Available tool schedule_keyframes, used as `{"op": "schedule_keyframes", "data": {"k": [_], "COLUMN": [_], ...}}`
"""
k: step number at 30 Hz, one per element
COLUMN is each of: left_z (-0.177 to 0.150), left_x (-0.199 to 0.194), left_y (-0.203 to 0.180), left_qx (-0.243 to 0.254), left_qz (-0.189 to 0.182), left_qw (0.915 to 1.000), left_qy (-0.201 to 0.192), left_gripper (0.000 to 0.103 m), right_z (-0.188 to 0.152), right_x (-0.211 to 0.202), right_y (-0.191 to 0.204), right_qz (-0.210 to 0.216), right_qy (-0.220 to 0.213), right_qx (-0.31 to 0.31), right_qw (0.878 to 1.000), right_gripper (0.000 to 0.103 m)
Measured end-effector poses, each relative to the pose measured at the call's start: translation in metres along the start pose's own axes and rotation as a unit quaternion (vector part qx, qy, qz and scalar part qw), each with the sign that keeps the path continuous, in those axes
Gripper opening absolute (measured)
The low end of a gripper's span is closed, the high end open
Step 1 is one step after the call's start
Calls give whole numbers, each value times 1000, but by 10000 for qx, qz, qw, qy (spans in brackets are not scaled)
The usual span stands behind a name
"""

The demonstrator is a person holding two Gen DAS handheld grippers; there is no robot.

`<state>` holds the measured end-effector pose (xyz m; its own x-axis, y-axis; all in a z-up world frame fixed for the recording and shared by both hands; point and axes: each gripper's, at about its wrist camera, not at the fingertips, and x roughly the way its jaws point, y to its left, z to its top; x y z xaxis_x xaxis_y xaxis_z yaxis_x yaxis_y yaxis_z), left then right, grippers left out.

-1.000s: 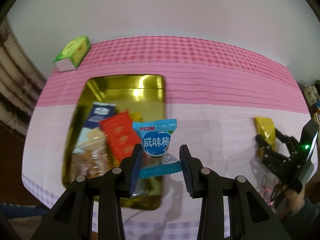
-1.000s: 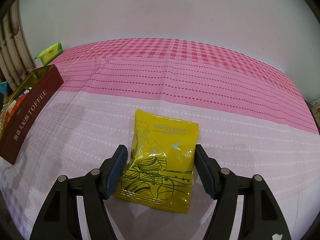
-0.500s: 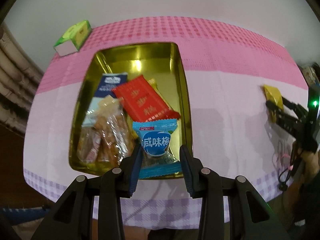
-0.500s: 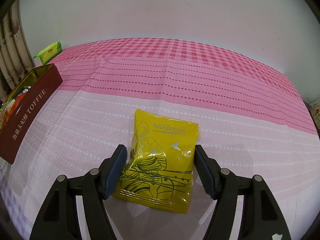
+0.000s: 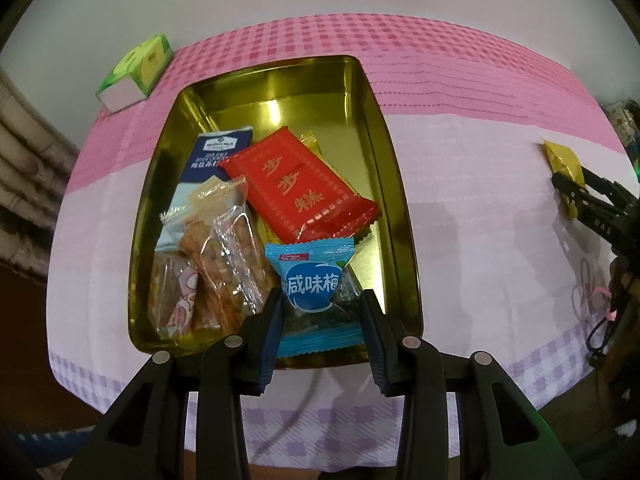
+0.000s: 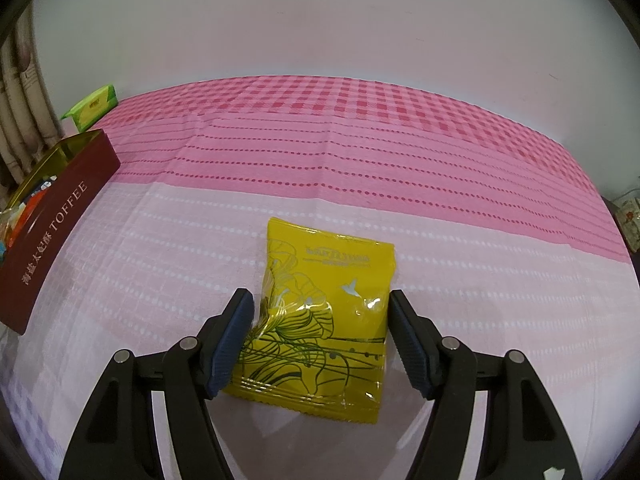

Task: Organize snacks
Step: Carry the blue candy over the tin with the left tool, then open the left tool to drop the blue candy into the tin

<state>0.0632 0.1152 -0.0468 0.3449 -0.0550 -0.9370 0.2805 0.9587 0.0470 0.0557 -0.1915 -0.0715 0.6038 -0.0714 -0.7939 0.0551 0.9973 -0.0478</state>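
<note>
At lower centre, the left gripper (image 5: 322,326) is pinching the blue plum packet (image 5: 316,296) above the gold tin (image 5: 400,216). The right gripper (image 6: 320,330) is straddling, fingers apart, the yellow packet (image 6: 320,312) lying mid-frame on the tablecloth (image 6: 400,168). It is looking light, crinkly and slippery, so squeezing its puffed middle seems safest.

Even, warm indoor light — glare on the gold tin (image 5: 276,92), soft shadows, strong fisheye bending and dark corners.

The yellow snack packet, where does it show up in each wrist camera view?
Left wrist: yellow snack packet at far right edge, on the tablecloth, by the right gripper.
Right wrist: bottom centre, between the open jaws.
Shared landmark: toffee tin.
</note>
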Motion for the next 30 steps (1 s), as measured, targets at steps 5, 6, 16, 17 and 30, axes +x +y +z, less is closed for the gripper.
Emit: {"op": "schedule_keyframes", "data": {"k": [5,6,16,17,30], "left_z": [3,3,5,5,-7], "left_x": [3,3,8,8,-12], "left_y": [0,0,5,5,-9], "left_qx": [14,25,-223,-238,37], "left_qz": [-6,-2,-130,-138,102], "left_qw": [10000,10000,9996,9996,9984], "left_qy": [-36,-44,-76,-78,-561], "left_gripper": [39,39,41,41,72], "right_z": [1,1,1,0,4], "right_x": [-1,-1,-5,-5,-7], "right_y": [1,2,6,7,13], "right_qz": [-76,-82,-154,-171,-479], "right_qy": [97,106,267,280,519], "right_qx": [87,109,174,189,367], "right_qw": [9999,9999,9994,9993,9968], "right_gripper": [64,64,55,55,55]}}
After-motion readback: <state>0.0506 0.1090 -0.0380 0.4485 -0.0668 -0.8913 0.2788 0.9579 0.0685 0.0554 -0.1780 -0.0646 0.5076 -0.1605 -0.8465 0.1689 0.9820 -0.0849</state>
